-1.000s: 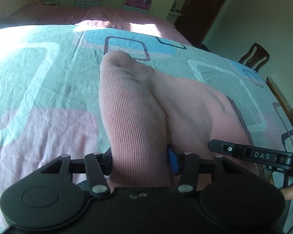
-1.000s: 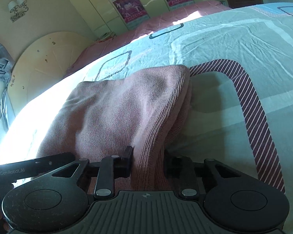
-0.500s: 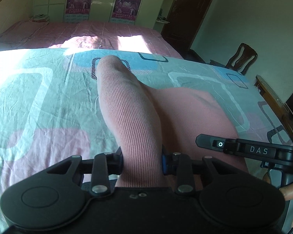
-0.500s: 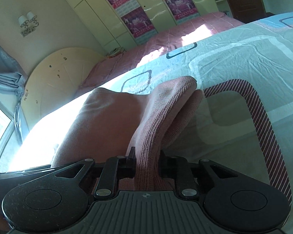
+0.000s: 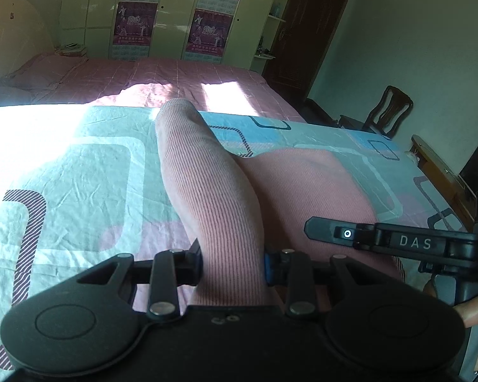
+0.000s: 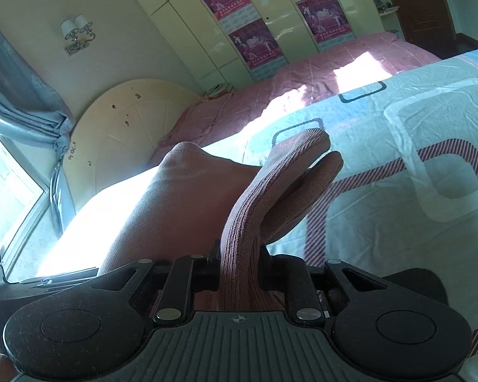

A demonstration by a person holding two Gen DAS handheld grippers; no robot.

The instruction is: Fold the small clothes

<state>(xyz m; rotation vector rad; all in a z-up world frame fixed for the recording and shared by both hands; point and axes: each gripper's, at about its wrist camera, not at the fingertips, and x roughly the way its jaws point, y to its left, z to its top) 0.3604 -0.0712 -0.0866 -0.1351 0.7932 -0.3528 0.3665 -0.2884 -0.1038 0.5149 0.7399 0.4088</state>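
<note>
The left gripper (image 5: 232,267) was clamped on a bunched fold of the pink ribbed garment (image 5: 207,191), its jaws pressing the cloth from both sides. Its jaws had closed further within the last second, the cloth between them throughout. From the grip the fold rose and ran away toward the far side, ending in a rounded tip above the sheet (image 5: 79,175). The rest of the garment spread to the right of the fold, lying on the sheet. At the right of that view the other gripper's black body, marked DAS, crossed in front of the garment, with fingers (image 5: 476,312) of the person's hand below it.

The right gripper (image 6: 240,267) was likewise clamped on a thick hem of the garment (image 6: 248,210), several layers stacked between the jaws. Those jaws had also drawn closer over the last second, on the cloth. The hem curved up and far-right to a folded end that hung over the sheet (image 6: 398,146). To the left a smoother part of the garment stood up in a ridge.

The sheet was pale teal with pink and striped squares, and bright sun fell across its far-left part. Beyond it lay a pink bed (image 5: 143,76), then cupboards (image 5: 175,16) with posters (image 5: 133,22). A dark chair (image 5: 385,111) stood at the far right, near a dark door (image 5: 302,31).
</note>
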